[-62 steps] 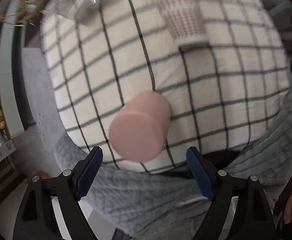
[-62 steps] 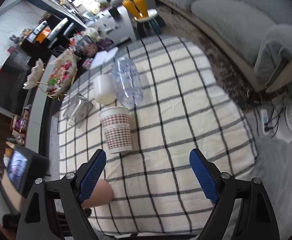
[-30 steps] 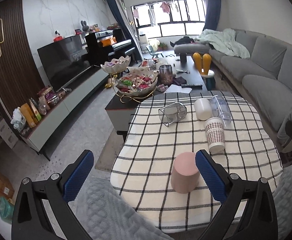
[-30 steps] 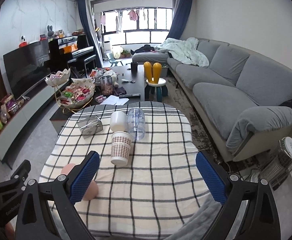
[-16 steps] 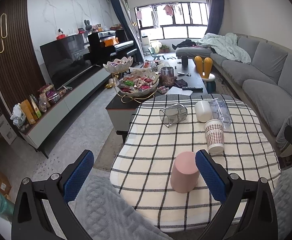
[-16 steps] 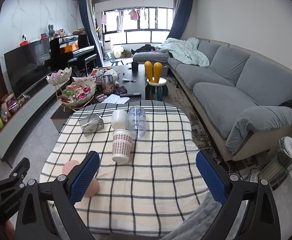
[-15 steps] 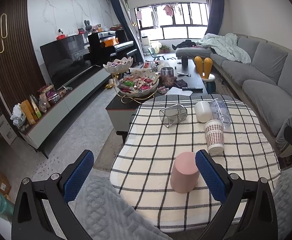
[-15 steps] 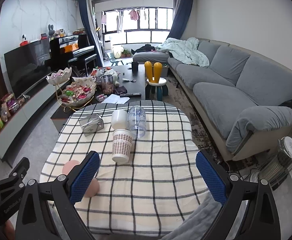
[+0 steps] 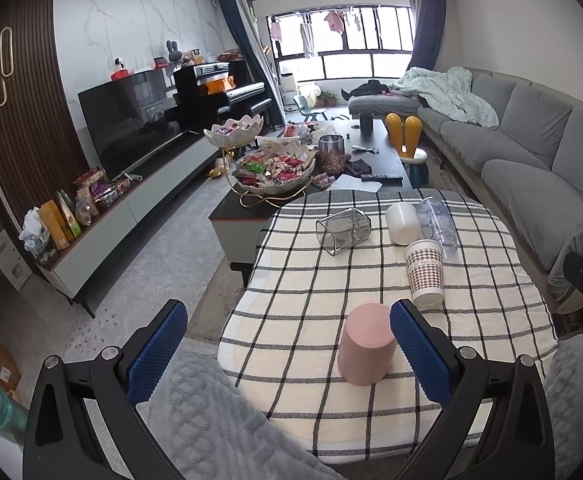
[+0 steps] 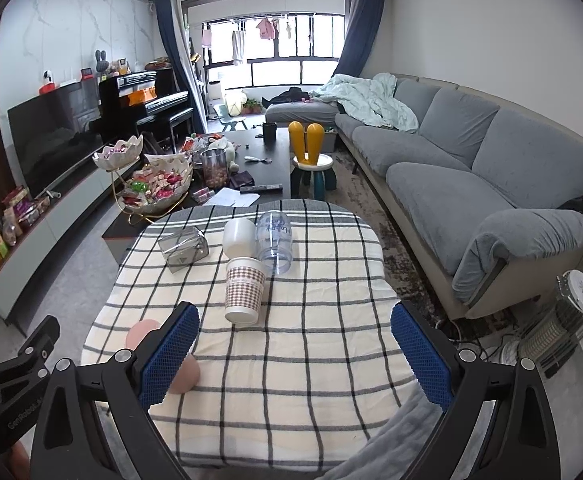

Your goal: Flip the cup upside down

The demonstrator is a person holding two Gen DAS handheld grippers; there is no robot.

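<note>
A pink cup stands upside down near the front edge of the checked tablecloth. In the right wrist view the pink cup is partly hidden behind the left finger. My left gripper is open and empty, pulled back from the table, with the cup just left of its right finger. My right gripper is open and empty, held above the table's near edge. A checked paper cup stands upside down further back; it also shows in the right wrist view.
Behind the paper cup are a white cup, a clear plastic cup lying on its side and a clear glass container. A dark coffee table with snack bowls stands beyond. A grey sofa is on the right.
Both grippers pulled back and rose from close above the table to a wide view of the room. In the last half second nothing has visibly moved.
</note>
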